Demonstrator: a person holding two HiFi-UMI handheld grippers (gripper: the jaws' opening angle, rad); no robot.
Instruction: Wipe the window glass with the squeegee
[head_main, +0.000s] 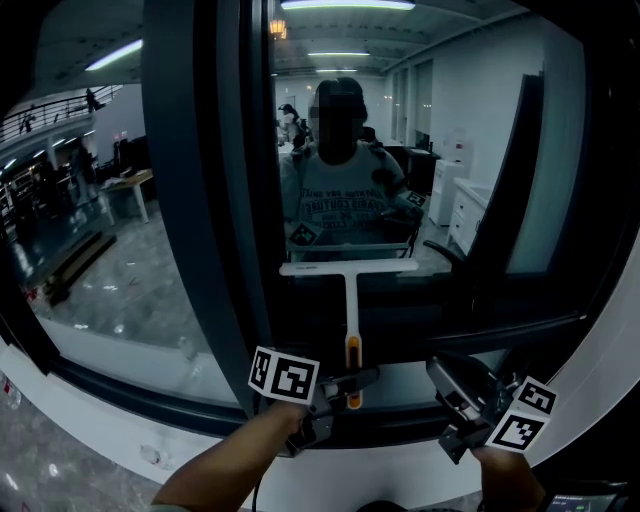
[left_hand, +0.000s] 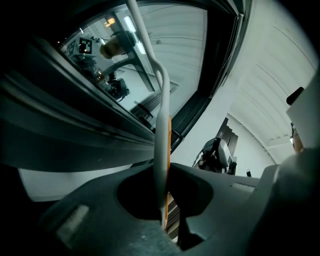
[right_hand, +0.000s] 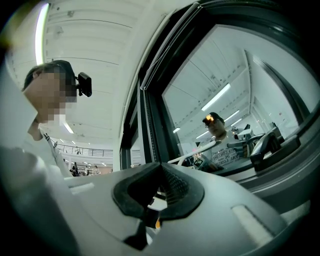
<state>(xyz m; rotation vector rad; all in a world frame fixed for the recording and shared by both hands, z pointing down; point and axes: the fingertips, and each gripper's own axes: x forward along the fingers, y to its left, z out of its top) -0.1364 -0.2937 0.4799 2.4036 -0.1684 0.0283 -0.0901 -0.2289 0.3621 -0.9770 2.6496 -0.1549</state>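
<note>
White plastic squeegee (head_main: 349, 300) with an orange handle strip: judged light, stiff and smooth, so best held low on the handle. The left gripper (head_main: 350, 382) is clenched on the handle end. The blade stands crosswise against the window glass (head_main: 420, 170), above the lower frame edge. The right gripper (head_main: 445, 375), near it, is closed and empty. No container is visible.

The left tool (head_main: 336, 386) holds the squeegee (head_main: 350, 296) by its handle, upright, with the white blade against the dark window glass (head_main: 440, 140). The right tool (head_main: 457, 388) hangs near, to its right.
</note>
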